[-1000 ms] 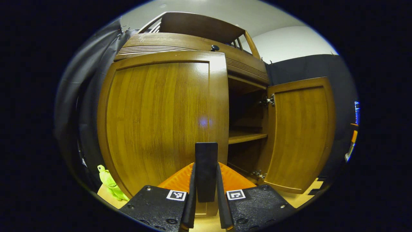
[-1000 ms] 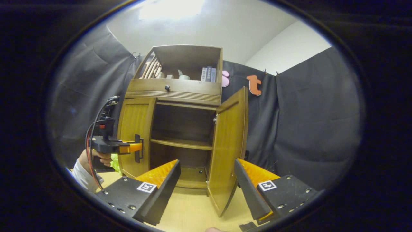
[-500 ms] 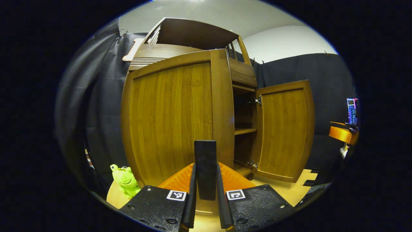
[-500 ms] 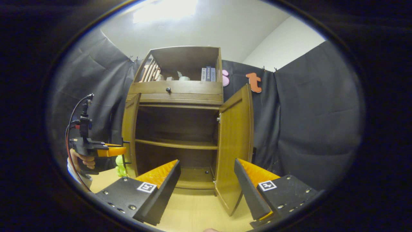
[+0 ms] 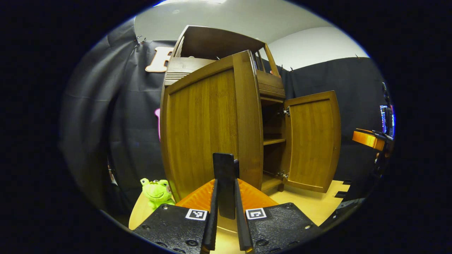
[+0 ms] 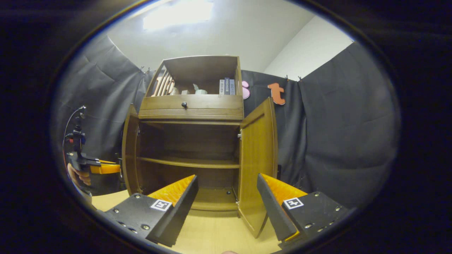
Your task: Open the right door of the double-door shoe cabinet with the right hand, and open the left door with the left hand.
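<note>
1. The shoe cabinet stands on the pale wooden floor against the black cloth wall, both doors swung out.
2. The left door carries a dark upright handle; the left gripper has its fingers closed on that handle, one on each side.
3. The right door stands wide, free of the right gripper, whose fingers are spread apart with nothing between them.
4. A green frog plush sits on the floor beside the left door.
</note>
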`<state>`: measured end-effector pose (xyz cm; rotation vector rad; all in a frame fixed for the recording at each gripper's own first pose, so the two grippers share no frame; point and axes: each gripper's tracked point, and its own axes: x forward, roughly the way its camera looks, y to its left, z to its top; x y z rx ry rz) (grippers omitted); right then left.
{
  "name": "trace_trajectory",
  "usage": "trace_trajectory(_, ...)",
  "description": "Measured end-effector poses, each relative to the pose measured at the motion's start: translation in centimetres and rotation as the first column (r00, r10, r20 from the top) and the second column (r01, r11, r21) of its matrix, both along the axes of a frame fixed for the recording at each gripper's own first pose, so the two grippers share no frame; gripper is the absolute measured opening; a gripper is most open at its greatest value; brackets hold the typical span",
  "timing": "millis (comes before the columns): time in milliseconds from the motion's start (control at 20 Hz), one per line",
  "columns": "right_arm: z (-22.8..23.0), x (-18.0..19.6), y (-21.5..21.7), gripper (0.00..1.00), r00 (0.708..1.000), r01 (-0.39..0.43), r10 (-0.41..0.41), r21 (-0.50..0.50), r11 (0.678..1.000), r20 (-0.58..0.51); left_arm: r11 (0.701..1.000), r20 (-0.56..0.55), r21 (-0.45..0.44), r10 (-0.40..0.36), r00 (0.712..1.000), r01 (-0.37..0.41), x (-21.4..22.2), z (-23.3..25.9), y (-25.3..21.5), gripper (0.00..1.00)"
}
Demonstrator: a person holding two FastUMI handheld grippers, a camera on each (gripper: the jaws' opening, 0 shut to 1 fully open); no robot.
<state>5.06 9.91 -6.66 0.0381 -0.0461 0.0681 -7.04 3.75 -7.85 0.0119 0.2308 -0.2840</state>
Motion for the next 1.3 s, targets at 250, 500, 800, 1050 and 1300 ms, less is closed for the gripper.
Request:
trace_trajectory(250, -0.8, 0.5, 0.4, 0.99, 1.000, -0.005, 0.005, 0.008, 1.000, -0.016, 0.997, 0.000, 0.026, 0.070, 0.998, -0.070, -1.4, 0.1, 2.8, 0.21)
trace_trajectory(500, -1.6, 0.6, 1.3, 0.99, 0.999, -0.022, 0.022, 0.023, 1.000, -0.031, 0.990, 0.024, 0.055, 0.129, 0.991, -0.130, -2.1, 0.4, 5.4, 0.16)
trace_trajectory(800, -1.7, 0.1, 1.8, 0.99, 0.999, -0.030, 0.031, 0.017, 0.999, -0.034, 0.968, 0.054, 0.103, 0.223, 0.973, -0.228, -2.9, 0.8, 10.2, 0.06)
trace_trajectory(1050, -1.1, -0.3, 1.4, 0.99, 0.999, -0.027, 0.027, 0.006, 1.000, -0.019, 0.952, 0.034, 0.047, 0.300, 0.953, -0.301, -2.7, 1.1, 15.3, 0.03)
trace_trajectory(1300, -1.7, 0.2, 0.9, 0.96, 0.999, -0.019, 0.020, 0.033, 0.999, -0.032, 0.970, -0.022, -0.045, 0.238, 0.971, -0.238, -2.9, 0.4, 15.3, 0.06)
